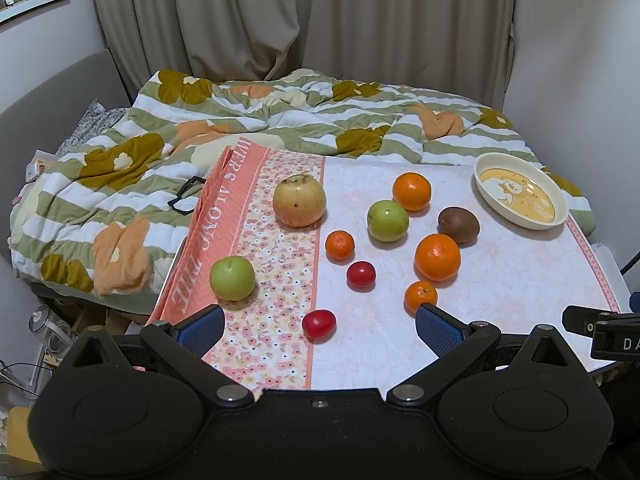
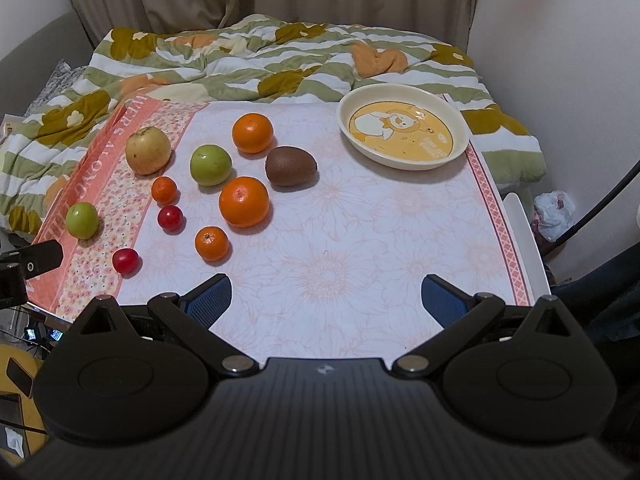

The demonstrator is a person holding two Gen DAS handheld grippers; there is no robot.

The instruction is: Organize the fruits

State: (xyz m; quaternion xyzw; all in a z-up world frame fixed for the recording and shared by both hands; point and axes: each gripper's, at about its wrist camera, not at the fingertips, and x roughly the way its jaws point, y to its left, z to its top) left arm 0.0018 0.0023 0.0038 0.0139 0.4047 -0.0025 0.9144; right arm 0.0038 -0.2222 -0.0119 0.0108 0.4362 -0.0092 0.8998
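Both hand-held grippers are hovering at the near edge of the surface (image 2: 360, 248), which is covered with a pale floral cloth that has a salmon-pink printed band on the left. The left hand-held gripper (image 1: 320, 330) has its blue-padded fingers spread wide apart with nothing between them, and the right hand-held gripper (image 2: 326, 300) is the same: fingers wide, holding nothing.

All the fruit sits loose on the cloth, none of it in the cream shallow dish with a yellow cartoon print (image 2: 464, 148), which is at the far right corner. Nearest the dish is a brown fuzzy kiwi (image 2: 291, 165). Just left of it: a large orange at the back (image 2: 253, 133), a round green apple (image 2: 210, 164) and a second large orange in front (image 2: 243, 201). A small mandarin (image 2: 211, 243) sits closest to the right gripper (still well apart from it). Further left there's another small mandarin (image 2: 164, 190), a red cherry tomato (image 2: 170, 217), and a big yellowish-red apple (image 2: 148, 150) at the back on the flowery band. A second green apple (image 1: 232, 278) sits on the pink lettered strip, and another red tomato (image 1: 319, 323) lies just ahead of the left gripper's fingers.

A rumpled green-and-white striped quilt (image 1: 280, 120) lies behind it all.
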